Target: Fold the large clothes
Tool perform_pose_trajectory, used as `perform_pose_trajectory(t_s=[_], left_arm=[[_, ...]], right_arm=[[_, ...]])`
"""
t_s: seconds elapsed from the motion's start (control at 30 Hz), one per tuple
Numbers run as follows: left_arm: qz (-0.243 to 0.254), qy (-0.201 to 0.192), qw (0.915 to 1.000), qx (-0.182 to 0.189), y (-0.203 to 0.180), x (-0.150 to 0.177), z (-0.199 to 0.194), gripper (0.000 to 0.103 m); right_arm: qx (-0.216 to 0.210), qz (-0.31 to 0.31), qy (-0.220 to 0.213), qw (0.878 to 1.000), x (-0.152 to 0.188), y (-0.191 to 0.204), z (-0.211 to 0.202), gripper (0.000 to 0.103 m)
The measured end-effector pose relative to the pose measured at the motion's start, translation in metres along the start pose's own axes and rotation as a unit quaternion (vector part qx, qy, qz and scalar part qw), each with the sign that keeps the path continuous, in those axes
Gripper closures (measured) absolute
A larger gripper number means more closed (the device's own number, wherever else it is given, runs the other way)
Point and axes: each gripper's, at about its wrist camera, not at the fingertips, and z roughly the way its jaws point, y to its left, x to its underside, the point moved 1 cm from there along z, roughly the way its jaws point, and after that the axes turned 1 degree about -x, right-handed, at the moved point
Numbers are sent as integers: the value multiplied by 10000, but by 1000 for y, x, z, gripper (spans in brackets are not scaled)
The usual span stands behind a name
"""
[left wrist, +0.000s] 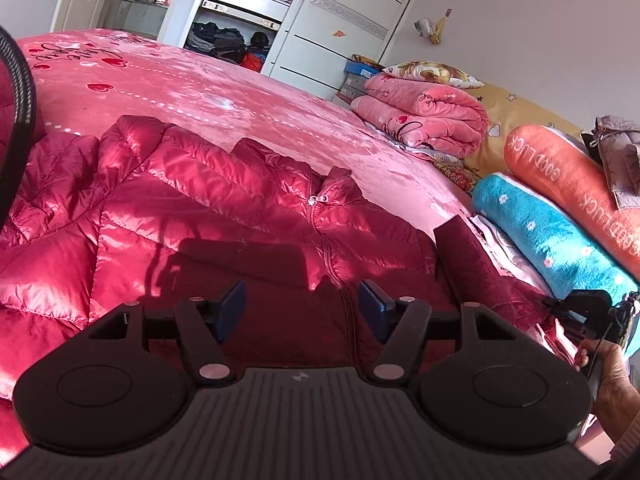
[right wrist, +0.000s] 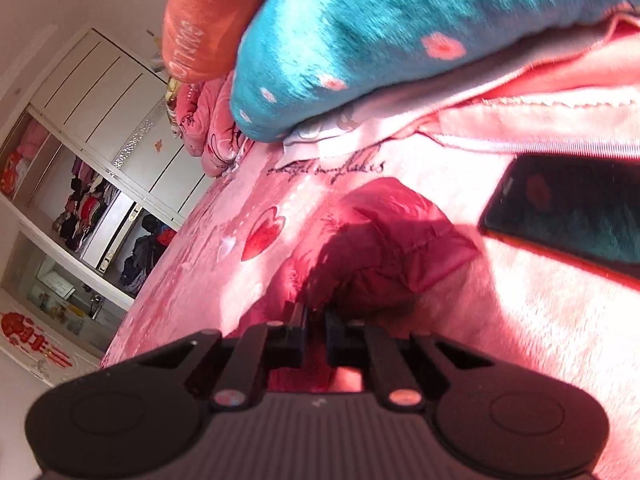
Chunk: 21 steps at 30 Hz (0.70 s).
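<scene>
Jacket, glossy red, quilted, zipped; left fingers wide, right fingers seemingly pinching it.

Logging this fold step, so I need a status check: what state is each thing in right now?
Red puffer jacket: spread on the bed, zipped.
Left hand-held gripper: open, above the jacket.
Right hand-held gripper: shut on a jacket sleeve.
Wardrobe: open, clothes inside.
Pink blanket: folded.
Phone: screen dark.

Home bedroom. Wide bed under pink heart-print blanket, folded quilts along its far edge. Open white wardrobe stuffed with clothes.
</scene>
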Motion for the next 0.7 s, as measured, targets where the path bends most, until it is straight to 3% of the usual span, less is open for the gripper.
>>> perform_pose_trajectory(t_s=[0.17, 0.4, 0.7], left_arm=[[-78, 17, 10000, -13, 2, -2, -3, 27], [-80, -93, 9997, 188, -8, -10, -11, 21], [-408, -435, 9981, 162, -2, -26, -26, 16]], right_arm=[[167, -576, -475, 9971, -33, 28, -35, 101], [373, -1534, -1084, 9815, -82, 80, -76, 101], [7, -2512, -1417, 9575, -90, 165, -103, 101]])
